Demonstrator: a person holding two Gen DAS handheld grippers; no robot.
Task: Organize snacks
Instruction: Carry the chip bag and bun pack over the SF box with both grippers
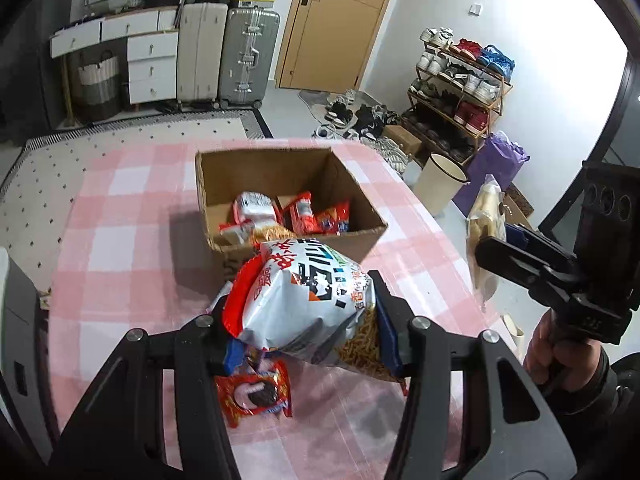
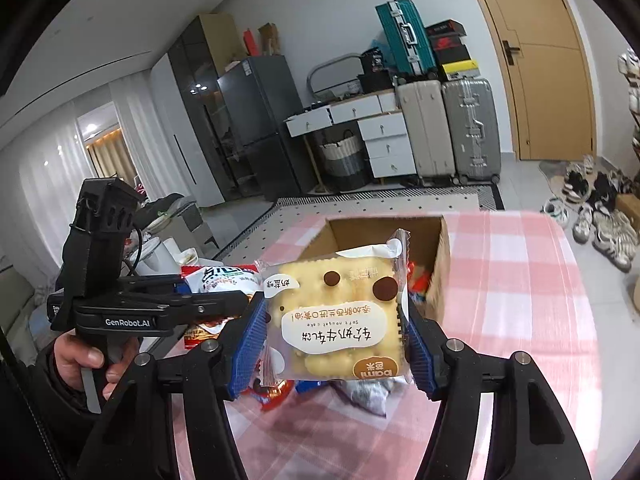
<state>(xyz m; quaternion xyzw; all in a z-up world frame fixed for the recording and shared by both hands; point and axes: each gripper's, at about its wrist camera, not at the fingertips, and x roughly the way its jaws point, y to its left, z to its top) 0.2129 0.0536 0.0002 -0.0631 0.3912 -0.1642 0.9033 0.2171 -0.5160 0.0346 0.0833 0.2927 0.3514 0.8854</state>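
My left gripper (image 1: 308, 320) is shut on a silver and red bag of crunchy stick snacks (image 1: 308, 300), held up over the pink checked table (image 1: 132, 240). Behind it stands an open cardboard box (image 1: 280, 168) with several red and white snack packs inside. A red cookie packet (image 1: 256, 396) lies on the cloth below the bag. My right gripper (image 2: 334, 336) is shut on a clear pack of yellow nougat cake (image 2: 336, 312), in front of the same cardboard box (image 2: 438, 264). The right gripper (image 1: 492, 256) with its cake pack also shows at the left wrist view's right side.
More small packets (image 2: 364, 394) lie on the cloth under the cake pack. The left gripper (image 2: 216, 304), held by a hand (image 2: 80, 356), is at the left. Suitcases (image 1: 228, 56), white drawers (image 1: 152, 68), a shoe rack (image 1: 460, 92) and a bin (image 1: 438, 180) stand beyond the table.
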